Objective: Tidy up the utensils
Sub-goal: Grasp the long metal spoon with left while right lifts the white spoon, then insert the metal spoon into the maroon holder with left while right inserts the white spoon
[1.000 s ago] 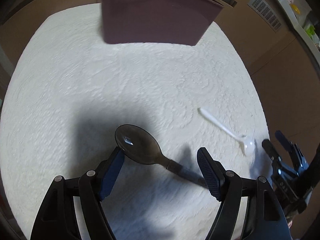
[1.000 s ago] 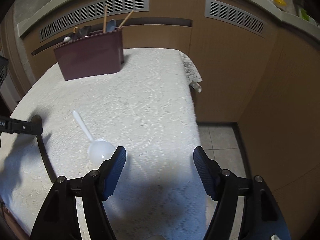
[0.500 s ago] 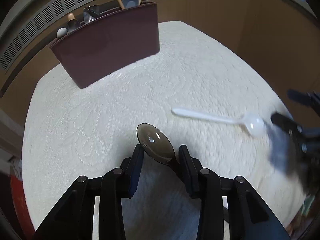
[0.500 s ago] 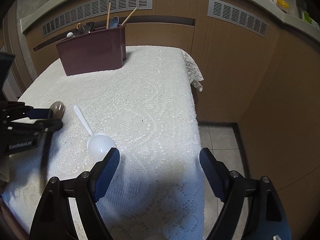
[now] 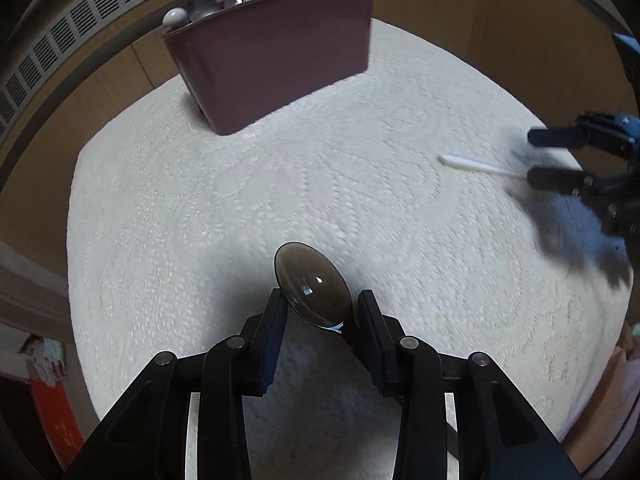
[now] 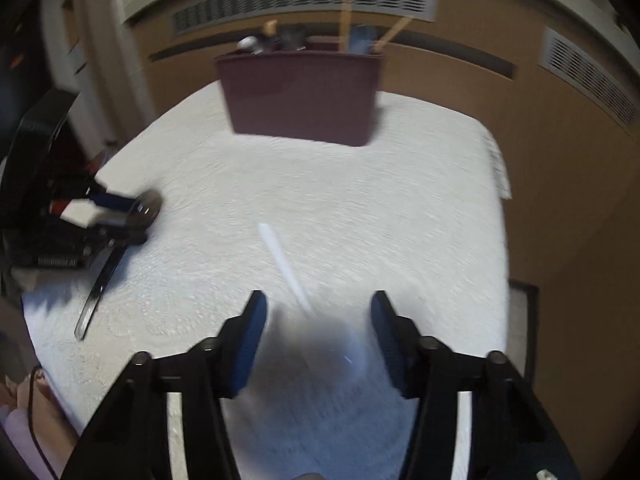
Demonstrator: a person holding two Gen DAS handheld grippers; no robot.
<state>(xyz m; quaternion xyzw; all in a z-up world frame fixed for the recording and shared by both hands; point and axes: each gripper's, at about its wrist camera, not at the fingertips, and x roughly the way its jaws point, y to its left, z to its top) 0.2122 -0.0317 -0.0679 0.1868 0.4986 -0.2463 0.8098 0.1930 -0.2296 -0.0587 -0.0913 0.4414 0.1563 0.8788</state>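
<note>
Left gripper [image 5: 320, 312] angled down (steeply), clamping spoon [image 5: 310, 284]

L gripper [image 5: 320, 304] has closed on the metal spoon [image 5: 310, 284] since a sec ago, pads at both edges of its bowl. R gripper [image 6: 316, 312] slid over the white spoon [image 6: 285, 264]; handle now runs out between its fingers, bowl blurred. Jaws just narrowing, pads not clearly pressing yet.
</note>
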